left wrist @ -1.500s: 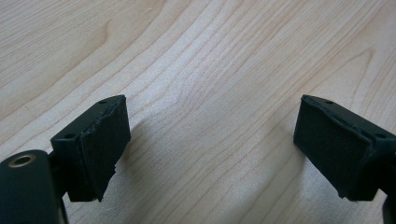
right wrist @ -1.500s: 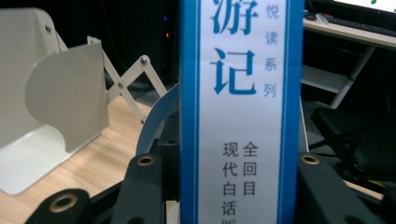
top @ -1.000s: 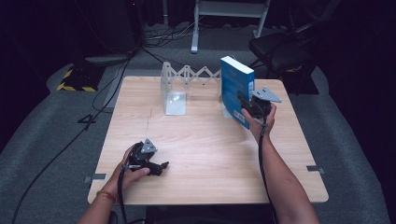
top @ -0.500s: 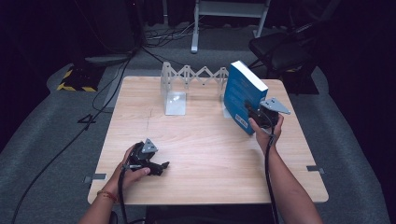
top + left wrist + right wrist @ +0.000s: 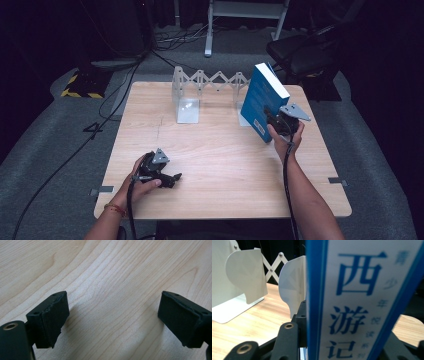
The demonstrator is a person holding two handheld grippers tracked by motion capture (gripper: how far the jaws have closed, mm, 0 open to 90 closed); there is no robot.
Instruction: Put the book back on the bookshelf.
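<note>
Clamped on the spine of a blue book (image 5: 263, 98) in the right gripper (image 5: 280, 122), now tipped over the table's right side, lower and farther from the expanding bookend rack (image 5: 200, 85) than a second ago. Spread wide and empty at the left gripper (image 5: 165, 176), resting unmoved on the wooden table (image 5: 220, 165) near its front-left edge.

Dark recording studio or lab, wooden table (image 5: 225, 165), floor cables (image 5: 107, 107), grey carpet (image 5: 60, 145)

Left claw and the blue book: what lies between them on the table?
Only bare table, in the high view, between left claw and book.
</note>
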